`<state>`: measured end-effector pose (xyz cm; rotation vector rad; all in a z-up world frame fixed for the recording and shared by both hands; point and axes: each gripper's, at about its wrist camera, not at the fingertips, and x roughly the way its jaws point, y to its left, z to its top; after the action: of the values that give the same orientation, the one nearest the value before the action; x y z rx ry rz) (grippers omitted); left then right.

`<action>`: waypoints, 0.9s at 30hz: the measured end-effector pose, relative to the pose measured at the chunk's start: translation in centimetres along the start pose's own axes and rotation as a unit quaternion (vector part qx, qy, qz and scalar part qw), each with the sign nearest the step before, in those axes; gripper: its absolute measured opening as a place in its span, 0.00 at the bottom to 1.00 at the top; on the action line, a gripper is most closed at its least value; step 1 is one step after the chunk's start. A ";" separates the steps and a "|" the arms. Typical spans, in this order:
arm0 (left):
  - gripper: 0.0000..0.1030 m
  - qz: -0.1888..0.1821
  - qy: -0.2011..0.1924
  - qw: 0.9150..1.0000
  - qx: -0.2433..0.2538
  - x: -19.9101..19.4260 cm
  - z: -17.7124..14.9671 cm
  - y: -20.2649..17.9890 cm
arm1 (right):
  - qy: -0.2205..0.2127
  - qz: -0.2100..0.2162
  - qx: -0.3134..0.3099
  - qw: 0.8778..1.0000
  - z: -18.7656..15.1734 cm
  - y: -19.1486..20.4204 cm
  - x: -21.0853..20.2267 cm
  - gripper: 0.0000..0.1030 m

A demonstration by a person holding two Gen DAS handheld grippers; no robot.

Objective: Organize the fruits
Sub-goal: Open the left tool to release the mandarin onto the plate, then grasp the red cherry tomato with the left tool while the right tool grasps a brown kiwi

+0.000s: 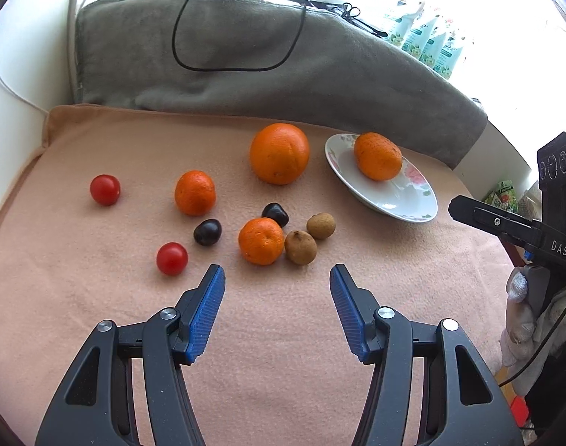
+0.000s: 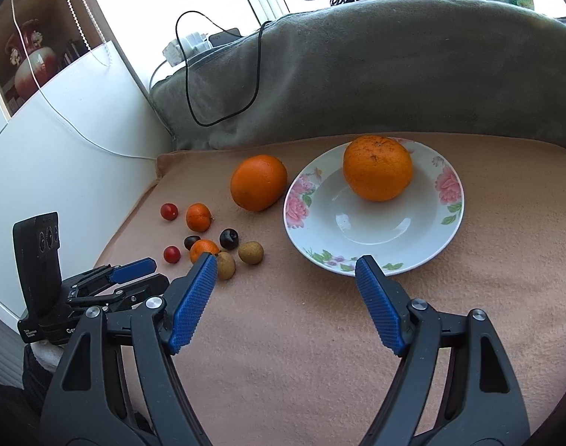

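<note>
A floral white plate (image 2: pixel 394 234) (image 1: pixel 405 200) holds one orange (image 2: pixel 377 168) (image 1: pixel 378 156). A bigger orange (image 1: pixel 279 153) (image 2: pixel 258 182) lies left of the plate on the peach cloth. Nearer lie two mandarins (image 1: pixel 194 192) (image 1: pixel 261 241), two cherry tomatoes (image 1: pixel 105 189) (image 1: pixel 172 258), two dark cherries (image 1: pixel 207 232) (image 1: pixel 275 215) and two brown longans (image 1: pixel 300 247) (image 1: pixel 321 225). My left gripper (image 1: pixel 277 278) is open and empty, just short of the near mandarin. My right gripper (image 2: pixel 285 264) is open and empty at the plate's near rim.
A grey blanket (image 1: pixel 245 55) with a black cable (image 1: pixel 238 68) banks up behind the peach cloth (image 1: pixel 283 334). A white wall panel (image 2: pixel 60 130) stands at the left. Bottles (image 1: pixel 428 41) line the bright sill at the back right. The right gripper's body (image 1: pixel 506 223) shows at the right edge.
</note>
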<state>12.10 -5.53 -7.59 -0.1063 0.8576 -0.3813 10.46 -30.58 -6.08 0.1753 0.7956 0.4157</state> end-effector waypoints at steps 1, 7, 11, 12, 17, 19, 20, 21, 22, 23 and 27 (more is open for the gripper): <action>0.55 0.002 -0.001 1.000 -0.003 -0.1 -0.1 0.3 | 0.004 0.002 -0.005 1.000 -0.1 0.3 0.2 0.77; 0.55 0.014 -0.004 1.000 -0.025 -0.7 -0.8 2.2 | 0.022 0.012 -0.028 0.999 -0.7 2.2 1.6 0.74; 0.55 0.022 -0.006 0.999 -0.036 -0.9 -1.1 3.3 | 0.037 0.019 -0.038 0.998 -1.1 3.1 2.6 0.64; 0.55 0.022 -0.006 0.999 -0.038 -0.9 -1.1 3.6 | 0.040 0.020 -0.041 0.998 -1.1 3.4 2.9 0.62; 0.54 0.030 -0.005 0.998 -0.051 -0.5 -1.2 4.8 | 0.055 0.023 -0.056 0.997 -1.4 4.5 4.3 0.55; 0.53 0.033 -0.005 0.998 -0.054 -0.3 -1.1 5.2 | 0.062 0.024 -0.062 0.996 -1.4 5.0 4.9 0.52; 0.52 0.034 -0.005 0.998 -0.055 -0.2 -1.1 5.4 | 0.064 0.022 -0.065 0.996 -1.4 5.1 5.2 0.50; 0.52 0.034 -0.004 0.998 -0.055 -0.1 -1.0 5.6 | 0.066 0.021 -0.068 0.995 -1.5 5.3 5.5 0.49; 0.50 0.035 -0.003 0.998 -0.056 0.1 -0.9 5.7 | 0.068 0.020 -0.069 0.995 -1.5 5.4 5.8 0.48; 0.46 0.034 -0.002 0.998 -0.056 0.2 -0.9 5.9 | 0.070 0.020 -0.070 0.995 -1.5 5.6 6.1 0.47; 0.43 0.035 0.003 0.998 -0.060 0.8 -0.7 6.6 | 0.077 0.020 -0.074 0.994 -1.3 6.1 7.2 0.42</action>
<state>13.93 0.31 -10.23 -0.1857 0.8881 -0.2656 12.22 -21.94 -9.84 0.0217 0.9104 0.5292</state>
